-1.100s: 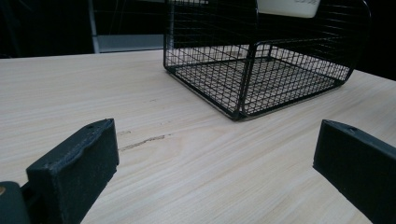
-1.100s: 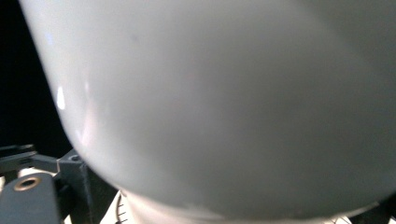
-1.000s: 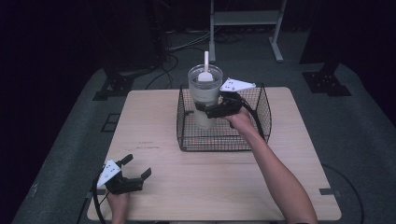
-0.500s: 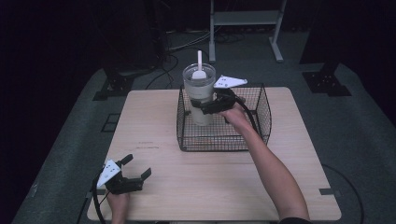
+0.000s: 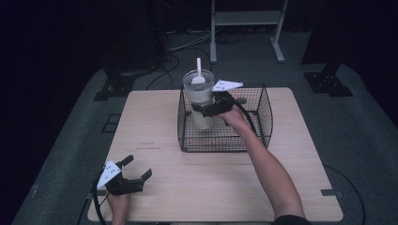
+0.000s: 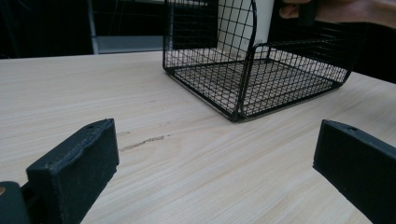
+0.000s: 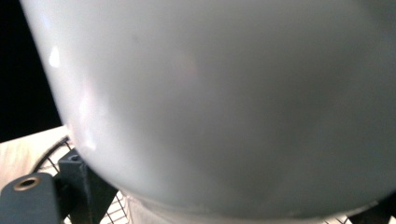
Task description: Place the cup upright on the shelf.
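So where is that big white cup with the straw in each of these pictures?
High view: the cup stands at the back left of the wire basket, held by the right tongs.
Left gripper view: a strip of the cup shows at top centre, behind the basket's mesh.
Right gripper view: the cup's wall looms close, between the jaws.
Shared landmark: the wire basket.

No lettering, label, brand mark or number can be read anywhere. The pale cup (image 5: 199,101) at about twelve o'clock on the table (image 5: 197,187) shows a plain side, and up close in the right gripper view its surface is bare too. Dark dots on the white plate of the left gripper (image 5: 136,171), at seven o'clock, may be holes rather than print.
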Available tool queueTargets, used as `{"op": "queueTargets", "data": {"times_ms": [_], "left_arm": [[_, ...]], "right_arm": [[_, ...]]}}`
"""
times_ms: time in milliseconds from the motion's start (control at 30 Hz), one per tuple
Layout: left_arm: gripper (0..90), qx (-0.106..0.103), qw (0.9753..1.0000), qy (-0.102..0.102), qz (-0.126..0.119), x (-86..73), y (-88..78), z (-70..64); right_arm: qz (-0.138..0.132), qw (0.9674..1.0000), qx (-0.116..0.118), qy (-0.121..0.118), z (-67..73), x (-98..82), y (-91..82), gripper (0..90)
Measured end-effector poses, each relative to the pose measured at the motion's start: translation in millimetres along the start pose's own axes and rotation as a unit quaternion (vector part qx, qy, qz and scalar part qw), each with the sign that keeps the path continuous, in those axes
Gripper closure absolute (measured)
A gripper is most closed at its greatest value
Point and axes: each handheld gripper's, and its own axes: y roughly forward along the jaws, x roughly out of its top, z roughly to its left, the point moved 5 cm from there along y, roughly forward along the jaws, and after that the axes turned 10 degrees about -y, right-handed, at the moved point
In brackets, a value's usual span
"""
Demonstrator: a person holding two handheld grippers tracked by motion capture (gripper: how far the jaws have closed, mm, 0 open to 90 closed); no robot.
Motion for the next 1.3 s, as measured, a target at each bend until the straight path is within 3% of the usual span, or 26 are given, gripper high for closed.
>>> {"op": "queueTargets", "data": {"times_ms": [267,400,667,900,1200,1300], "left_arm": [[0.0,-0.001,1.0000,-0.001,-0.002,0.3,-0.4,0.7],[0.0,-0.003,1.0000,0.000,-0.002,0.2,-0.9,0.7],[0.0,-0.003,1.0000,-0.002,-0.002,0.2,-0.9,0.6],[0.0,-0.004,1.0000,-0.001,-0.003,0.4,-1.3,0.9],[0.0,-0.004,1.0000,-0.002,-0.002,0.1,-1.2,0.6],[0.0,-0.003,1.0000,-0.002,-0.002,0.0,-1.1,0.6]], "right_arm": [[0.012,0.9999,0.006,0.003,-4.4,-13.8,7.7,8.5],[0.037,0.9993,0.008,0.002,-5.6,-25.0,14.4,8.5],[0.042,0.9989,0.017,0.008,-6.7,-32.3,21.7,8.5],[0.066,0.9974,0.027,-0.009,-5.2,-38.9,26.9,8.5],[0.065,0.9974,0.031,-0.005,-10.7,-43.7,22.3,8.2],[0.059,0.9974,0.040,-0.015,-10.4,-47.2,17.8,8.2]]}}
